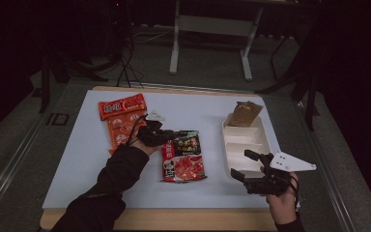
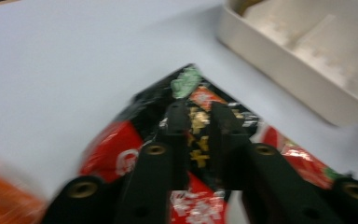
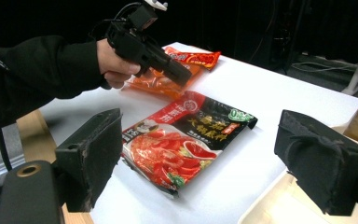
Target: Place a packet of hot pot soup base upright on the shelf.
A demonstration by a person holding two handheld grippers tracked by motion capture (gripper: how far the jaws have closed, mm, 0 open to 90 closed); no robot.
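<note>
A red and black food packet [image 1: 186, 162] lies flat near the middle of the white table top [image 1: 77, 159]. My left gripper [image 1: 171, 136] hovers just above the packet's black far-left corner, clear of it in the right gripper view [image 3: 184, 77]. Its jaws stand a narrow gap apart in the left gripper view [image 2: 198, 109], with the packet [image 2: 114, 147] beneath them and nothing gripped. My right gripper [image 1: 243, 165] is wide open and empty beside the near end of the white compartment tray [image 1: 268, 140]. It faces the packet [image 3: 182, 144] across the table.
A brown packet [image 1: 245, 113] stands in the tray's far end. Two orange packets [image 1: 122, 106] [image 1: 121, 130] lie at the far left, just behind my left hand. The table's wooden front edge [image 1: 183, 220] runs close to both forearms.
</note>
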